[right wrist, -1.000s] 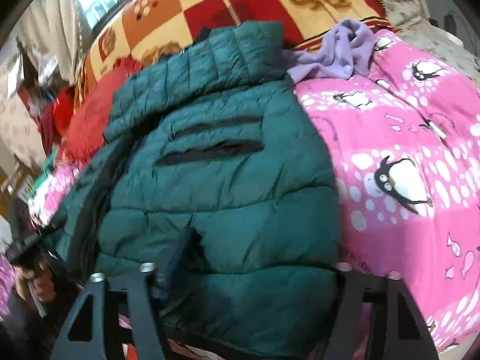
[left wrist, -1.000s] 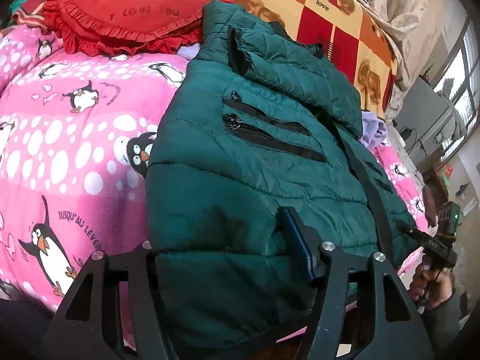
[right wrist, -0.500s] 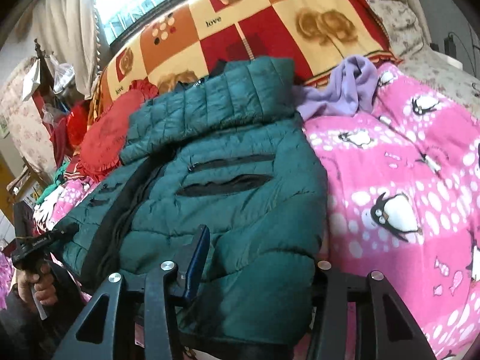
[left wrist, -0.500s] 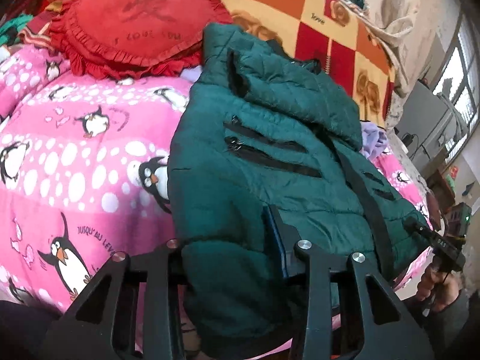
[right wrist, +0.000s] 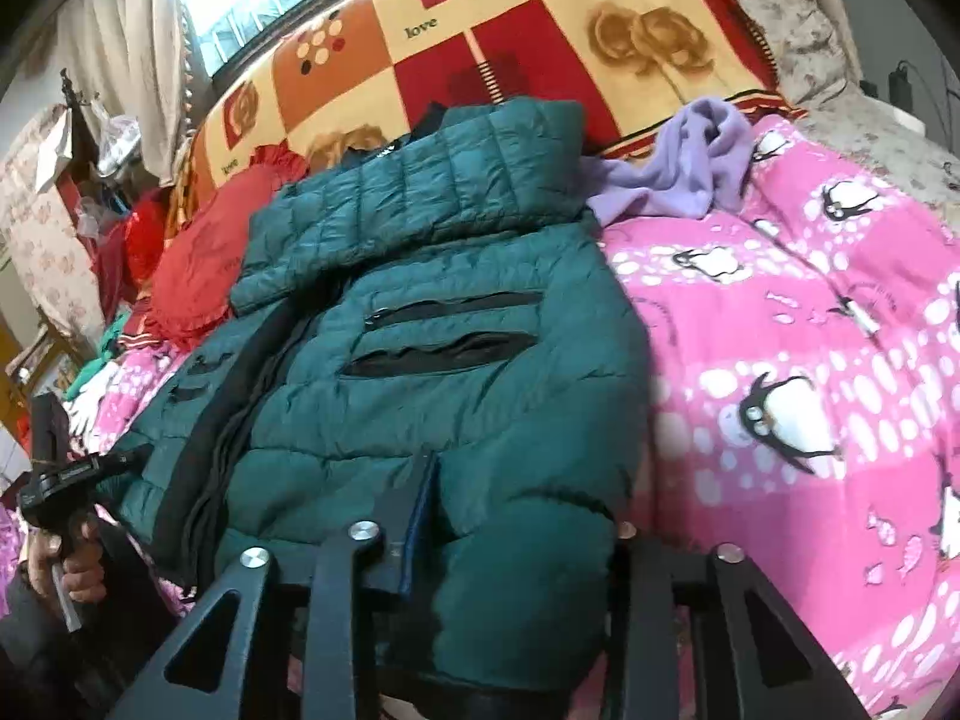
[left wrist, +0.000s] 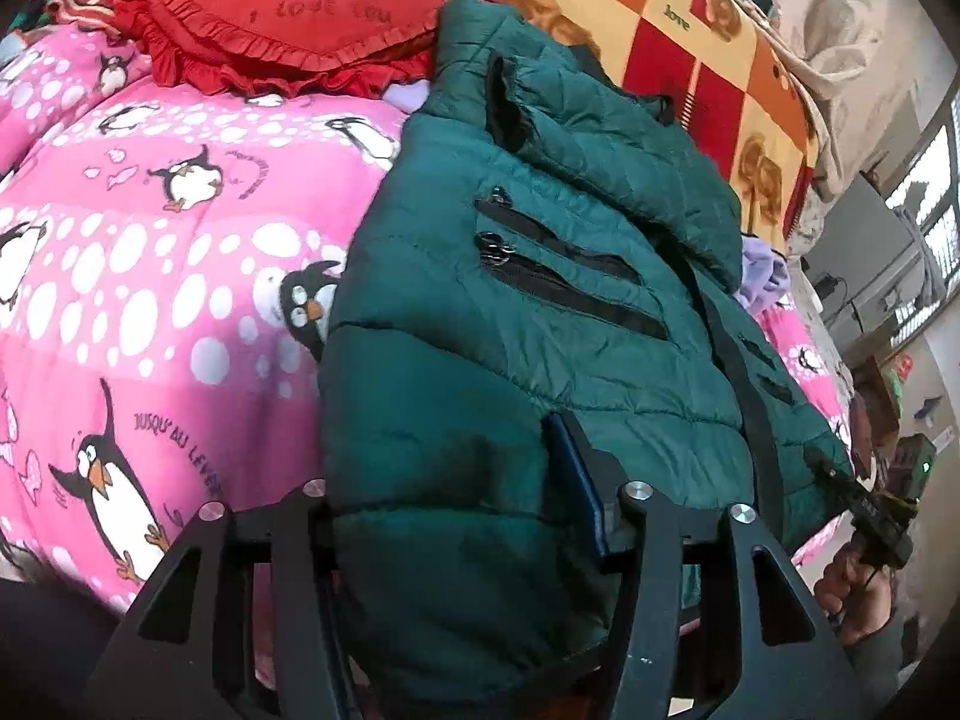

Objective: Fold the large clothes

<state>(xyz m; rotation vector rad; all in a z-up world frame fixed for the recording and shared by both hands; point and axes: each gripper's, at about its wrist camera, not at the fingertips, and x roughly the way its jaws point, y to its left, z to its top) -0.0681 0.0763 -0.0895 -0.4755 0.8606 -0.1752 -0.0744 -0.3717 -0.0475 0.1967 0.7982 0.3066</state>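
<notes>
We hold the jacket [left wrist: 510, 324] hem low in both frames — the left gripper [left wrist: 456, 516] has just been opening, the right gripper [right wrist: 516, 516] closing, each with padding between its jaws. The puffy, slick fabric may slip out as we lift, or one corner may trail and skew the fold.

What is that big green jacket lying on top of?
The green jacket lies on a pink penguin blanket, which shows on both sides. Its hood rests against a checked cushion, and a red pillow sits beside it. Whatever lies directly beneath the jacket is covered.

Left claw [left wrist: 444, 504] grips green jacket [left wrist: 540, 312] hem.
</notes>
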